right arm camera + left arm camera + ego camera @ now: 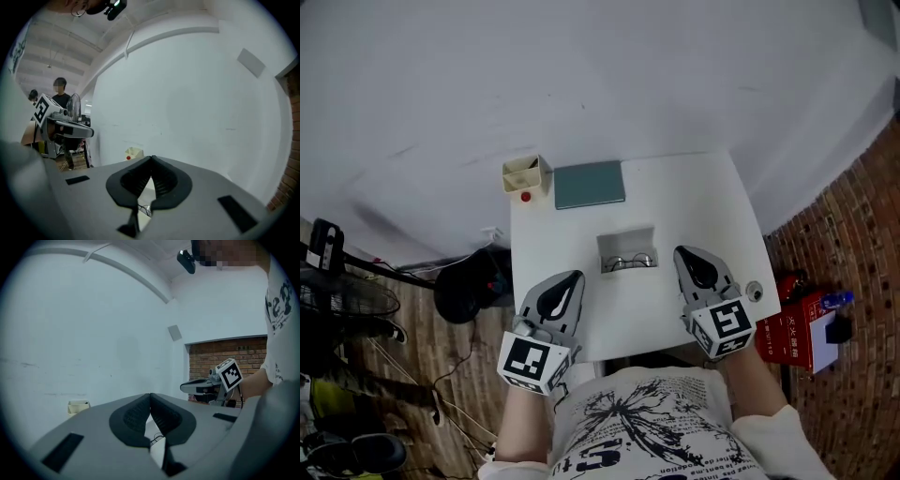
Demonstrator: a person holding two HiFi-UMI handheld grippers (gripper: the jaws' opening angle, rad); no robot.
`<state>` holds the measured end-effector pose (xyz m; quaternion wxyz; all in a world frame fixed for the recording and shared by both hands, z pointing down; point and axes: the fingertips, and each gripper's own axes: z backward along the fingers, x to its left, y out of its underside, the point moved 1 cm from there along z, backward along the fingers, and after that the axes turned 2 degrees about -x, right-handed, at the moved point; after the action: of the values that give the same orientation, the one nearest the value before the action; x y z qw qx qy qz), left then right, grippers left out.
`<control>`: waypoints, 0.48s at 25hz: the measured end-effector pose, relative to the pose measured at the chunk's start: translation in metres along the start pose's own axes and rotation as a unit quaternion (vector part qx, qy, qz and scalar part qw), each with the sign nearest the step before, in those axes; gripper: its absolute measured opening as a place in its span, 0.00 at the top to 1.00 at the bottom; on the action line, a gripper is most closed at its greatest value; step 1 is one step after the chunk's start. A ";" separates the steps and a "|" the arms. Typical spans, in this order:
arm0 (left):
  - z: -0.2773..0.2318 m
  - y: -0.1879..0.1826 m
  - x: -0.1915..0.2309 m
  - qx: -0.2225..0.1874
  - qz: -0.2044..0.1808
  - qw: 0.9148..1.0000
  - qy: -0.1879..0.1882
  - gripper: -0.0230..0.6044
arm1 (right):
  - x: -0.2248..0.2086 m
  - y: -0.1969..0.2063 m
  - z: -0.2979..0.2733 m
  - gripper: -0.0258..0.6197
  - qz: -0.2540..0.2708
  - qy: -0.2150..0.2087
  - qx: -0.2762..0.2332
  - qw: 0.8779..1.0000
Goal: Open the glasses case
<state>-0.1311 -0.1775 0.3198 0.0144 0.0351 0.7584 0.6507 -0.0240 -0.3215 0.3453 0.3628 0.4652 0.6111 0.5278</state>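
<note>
An open pale glasses case [627, 242] lies in the middle of the small white table [675, 192], with wire-framed glasses [629, 262] inside. My left gripper [575, 276] hangs above the table's near left part, jaws closed together, nothing between them. My right gripper [680, 250] hovers just right of the case, also shut and empty. In the left gripper view the pads [138, 414] meet at the tip, and a bit of the glasses [157, 438] shows below them. In the right gripper view the shut right gripper [151, 158] points over the case towards the wall.
A teal flat rectangle [589, 184] and a small beige box [526, 172] with a red dot [525, 196] beside it sit at the table's far edge. A round metal piece [755, 292] is at the right edge. Red boxes [797, 328], a black bag [473, 281] and a fan [337, 300] stand on the floor.
</note>
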 end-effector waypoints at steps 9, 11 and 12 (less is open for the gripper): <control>0.010 -0.007 -0.005 -0.014 -0.003 1.000 0.001 0.94 | 0.003 -0.003 0.022 0.94 -0.013 0.011 -0.015 1.000; 0.011 -0.004 -0.005 -0.008 -0.002 1.000 -0.003 0.94 | 0.007 -0.005 0.024 0.94 -0.003 0.006 -0.019 1.000; 0.012 -0.003 -0.005 -0.006 -0.002 1.000 -0.006 0.94 | 0.009 -0.007 0.025 0.94 0.001 0.003 -0.021 1.000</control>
<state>-0.1257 -0.1665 0.3145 0.0202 0.0374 0.7542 0.6552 -0.0049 -0.3055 0.3347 0.3701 0.4565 0.6006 0.5421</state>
